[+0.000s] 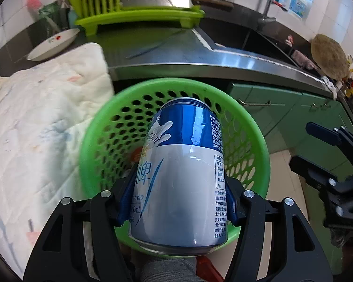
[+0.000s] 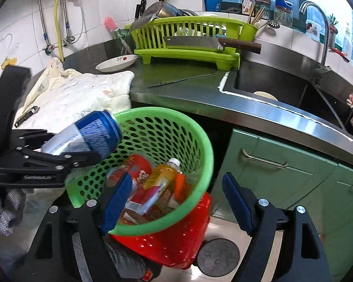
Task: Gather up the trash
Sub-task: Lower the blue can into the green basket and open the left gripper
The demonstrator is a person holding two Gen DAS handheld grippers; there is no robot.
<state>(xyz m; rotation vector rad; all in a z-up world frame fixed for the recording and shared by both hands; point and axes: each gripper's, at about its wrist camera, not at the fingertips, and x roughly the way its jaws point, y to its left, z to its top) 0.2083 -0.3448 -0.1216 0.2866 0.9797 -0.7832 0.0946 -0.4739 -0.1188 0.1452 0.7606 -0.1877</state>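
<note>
Blue-and-white aluminium drink can (image 1: 183,164), clamped in the left gripper (image 1: 176,202), hangs tilted over the green perforated plastic basket (image 2: 201,141), seemingly for dropping. The right gripper (image 2: 176,202) stands spread, holding nothing.

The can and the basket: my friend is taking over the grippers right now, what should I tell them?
Left gripper: jaws shut on the blue and white can, held tilted over the green basket.
Right gripper: jaws open, nothing held, in front of the basket.
The green basket sits in a red basket on the floor by the green cabinets.
Done: an orange bottle, a red packet and other trash already lie in the basket.
Left: let the can go into the basket. No other loose trash shows in these views, so look around for more.
</note>
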